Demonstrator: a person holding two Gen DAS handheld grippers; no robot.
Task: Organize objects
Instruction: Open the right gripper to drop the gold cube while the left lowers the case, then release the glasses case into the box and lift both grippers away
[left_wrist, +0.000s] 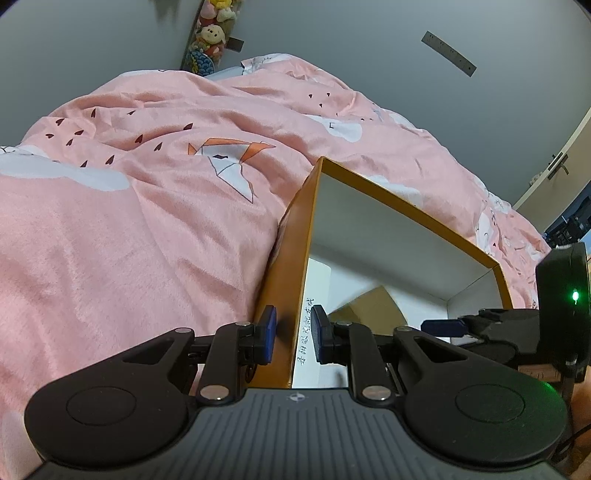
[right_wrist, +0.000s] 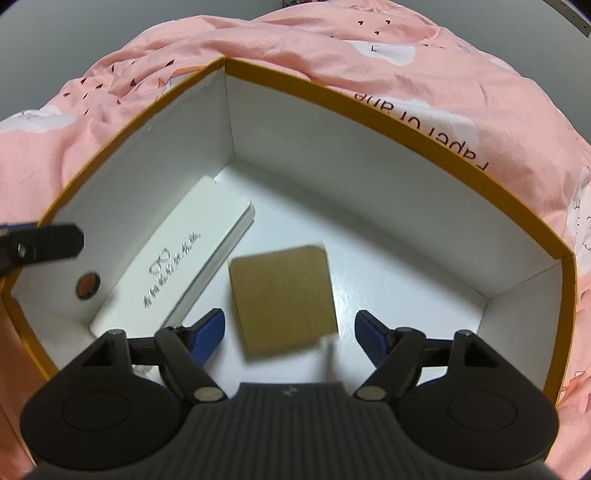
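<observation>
An orange box with white inside (right_wrist: 402, 122) lies on the pink duvet. My left gripper (left_wrist: 293, 332) straddles its left wall (left_wrist: 291, 280), one pad each side, with a small gap to the wall. My right gripper (right_wrist: 290, 332) is open above the box floor. Between its pads a brown cardboard packet (right_wrist: 282, 297) looks blurred, inside the box; whether it rests on the floor I cannot tell. It also shows in the left wrist view (left_wrist: 369, 306). A white flat box with printed text (right_wrist: 177, 266) lies along the left wall.
The pink patterned duvet (left_wrist: 129, 221) surrounds the box. A round hole (right_wrist: 88, 286) is in the box's left wall. Plush toys (left_wrist: 212, 37) hang on the grey wall. A door with a handle (left_wrist: 557, 166) is at the far right.
</observation>
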